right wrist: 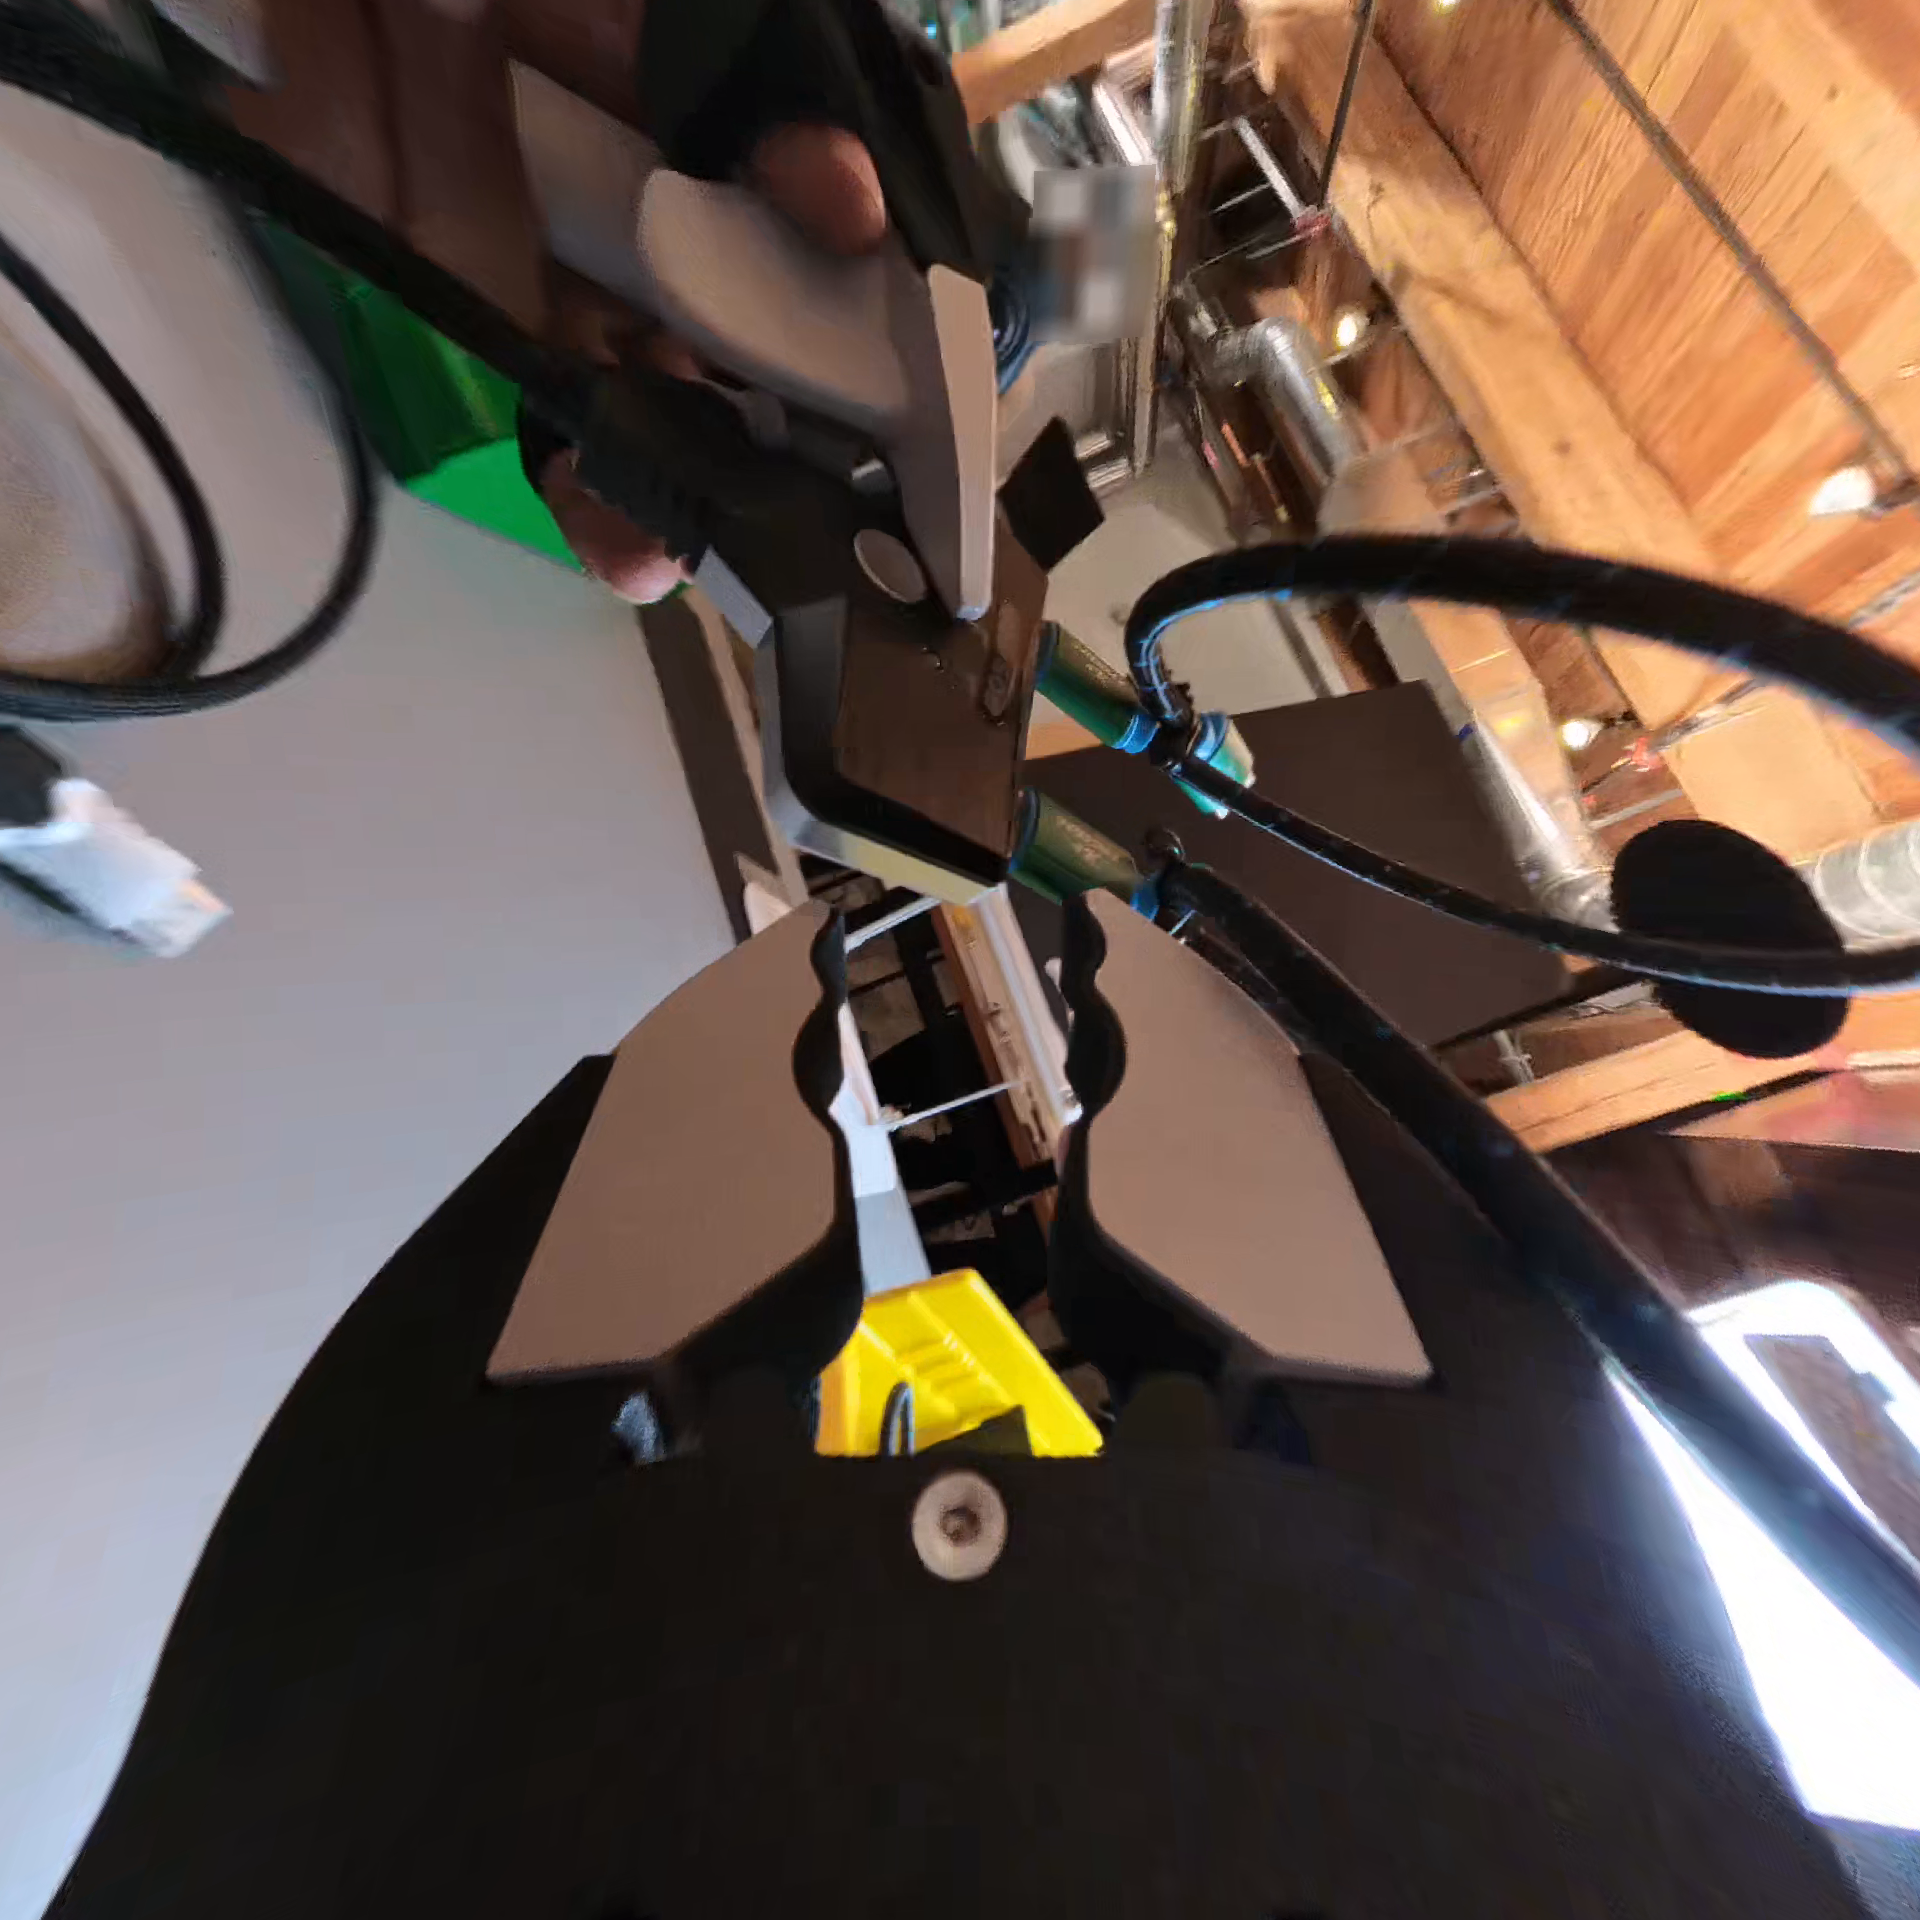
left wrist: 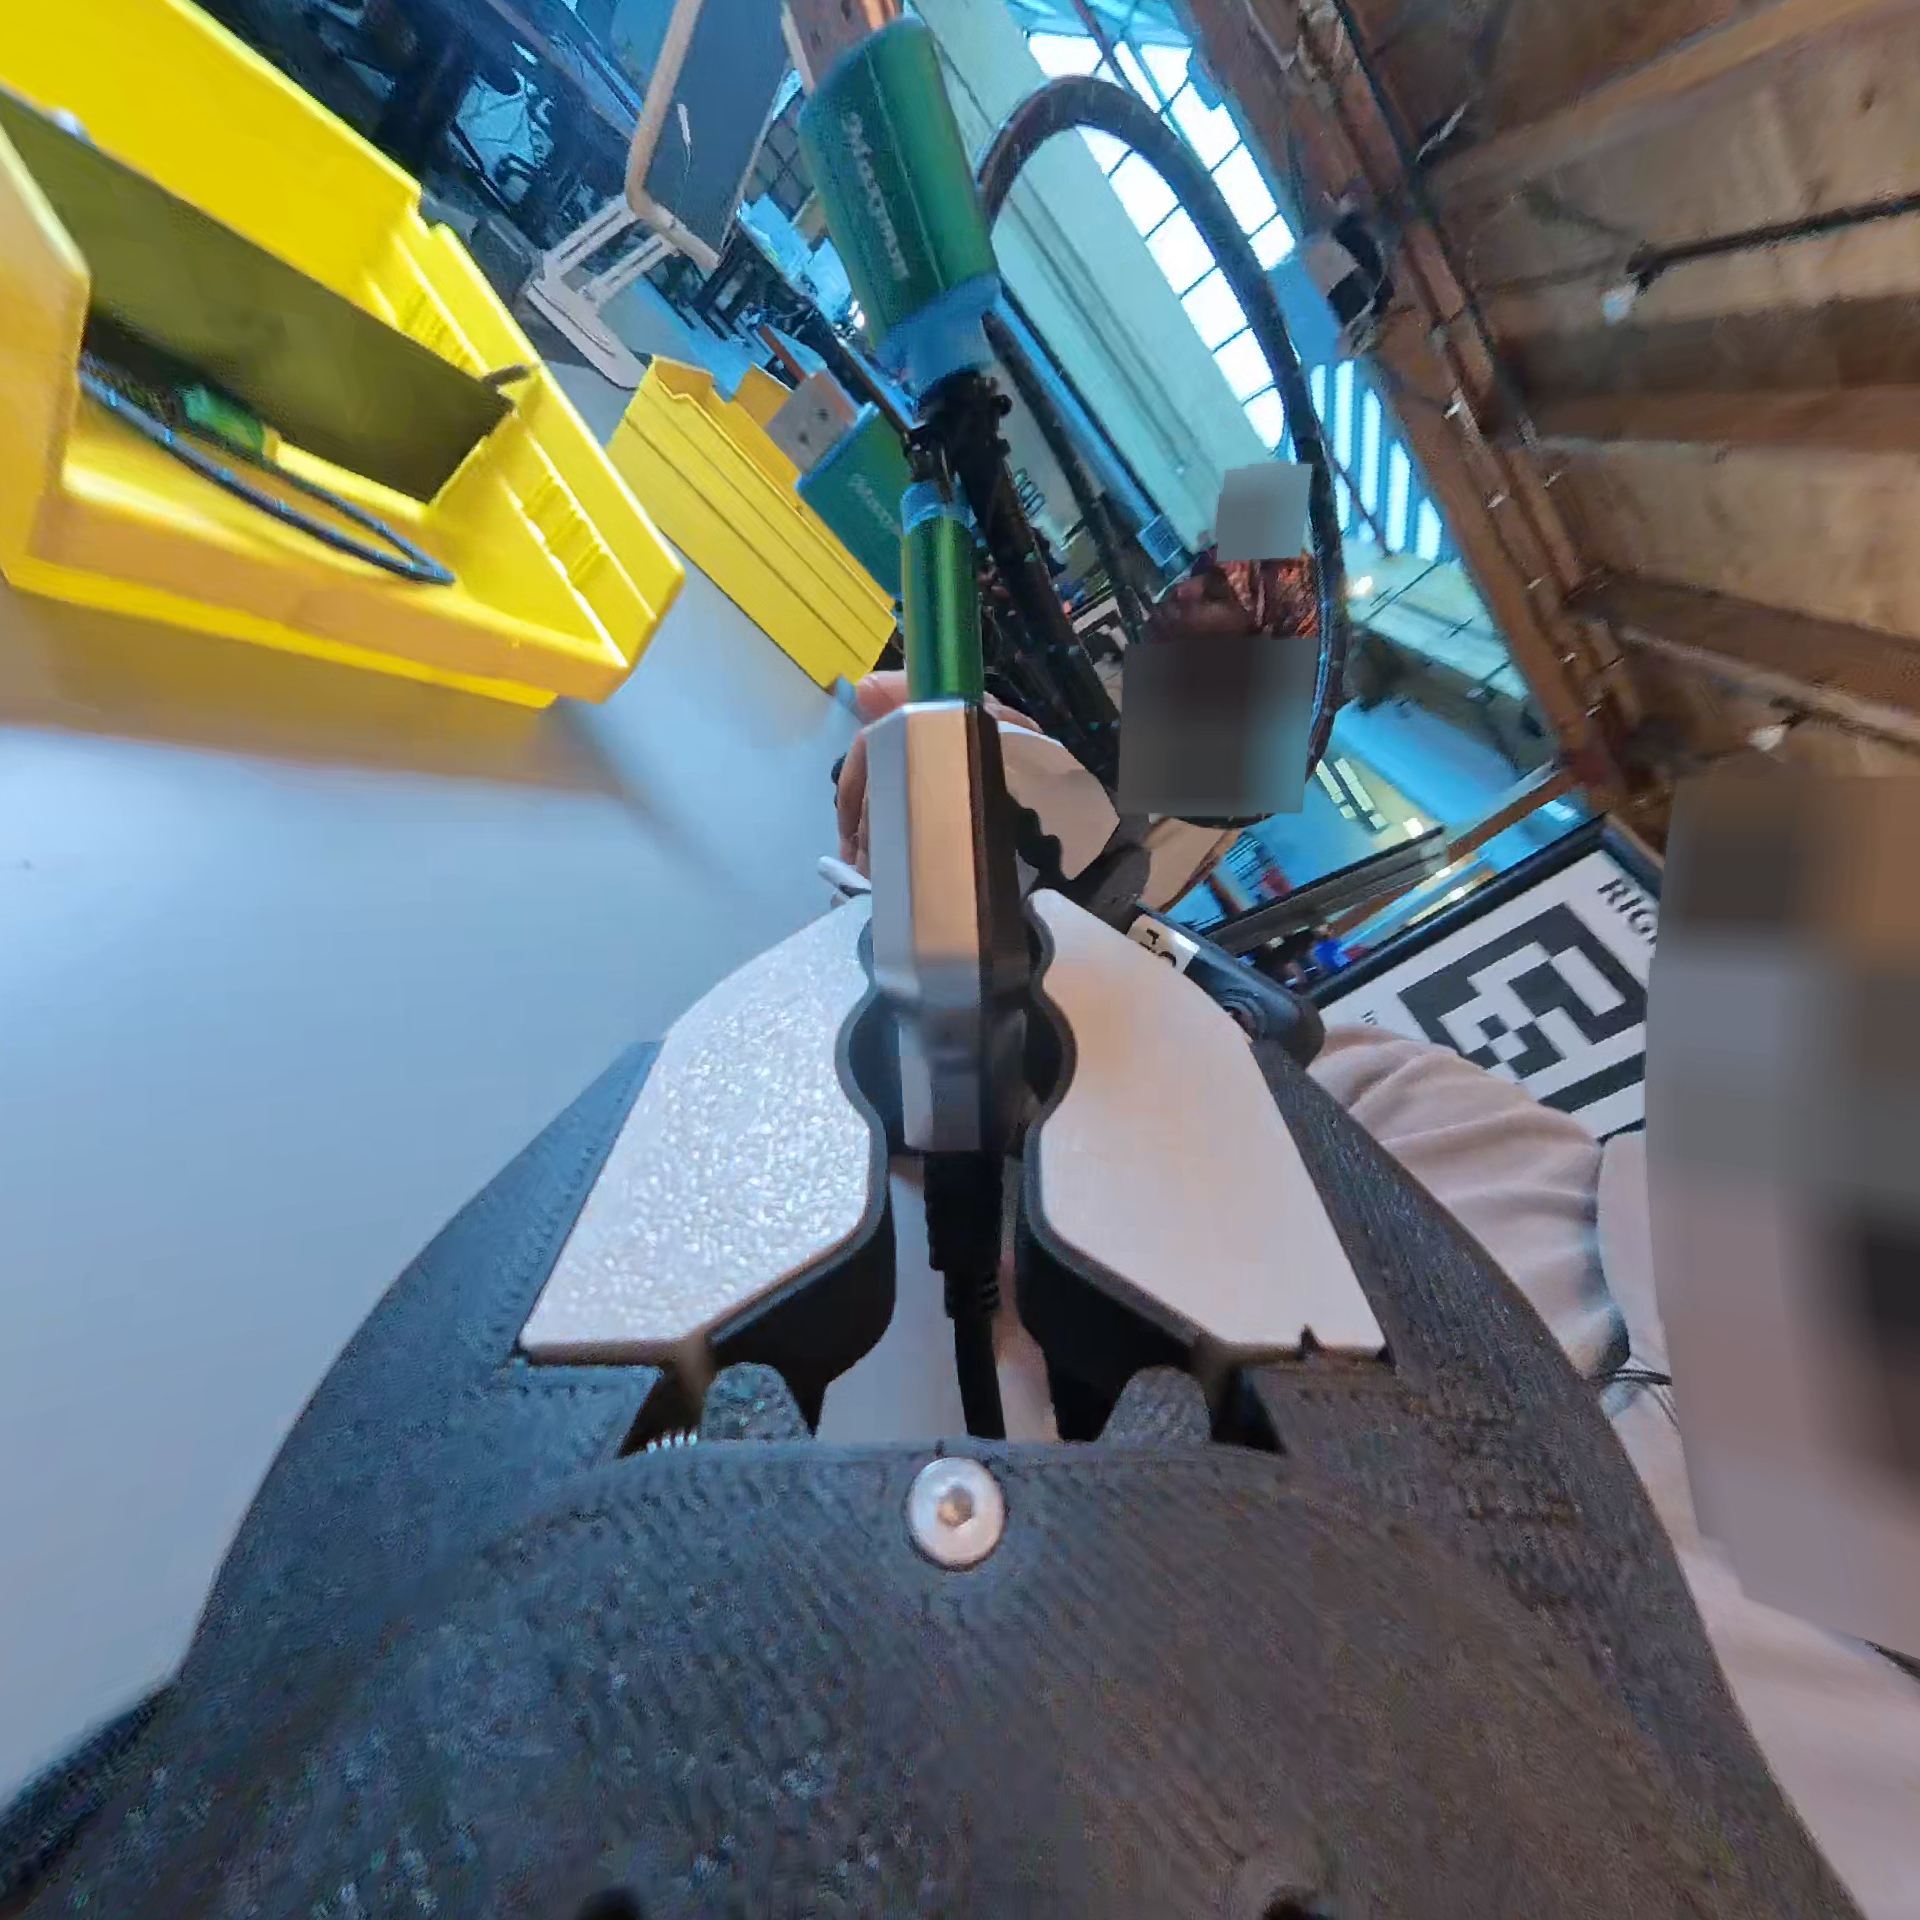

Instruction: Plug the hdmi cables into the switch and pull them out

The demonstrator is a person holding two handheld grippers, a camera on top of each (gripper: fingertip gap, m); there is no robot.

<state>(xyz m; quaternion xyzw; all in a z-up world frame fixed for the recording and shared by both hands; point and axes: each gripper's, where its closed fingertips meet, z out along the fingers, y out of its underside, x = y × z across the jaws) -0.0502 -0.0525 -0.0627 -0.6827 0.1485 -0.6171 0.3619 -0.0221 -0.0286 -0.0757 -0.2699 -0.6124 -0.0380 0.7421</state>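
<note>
The left gripper [left wrist: 951, 997] is clamped on the flat silver-and-black HDMI switch box [left wrist: 925, 935], held edge-on between its fingers above the white table [left wrist: 260, 1039]. The box's long axis runs straight ahead along the fingers, with a green-shelled HDMI plug [left wrist: 938, 613] seated in its far end and pointing away. The right gripper [right wrist: 951, 997] stands apart, holding nothing, just below that box [right wrist: 914, 748], where two green plugs [right wrist: 1070, 831] trail black braided cables [right wrist: 1455, 914].
</note>
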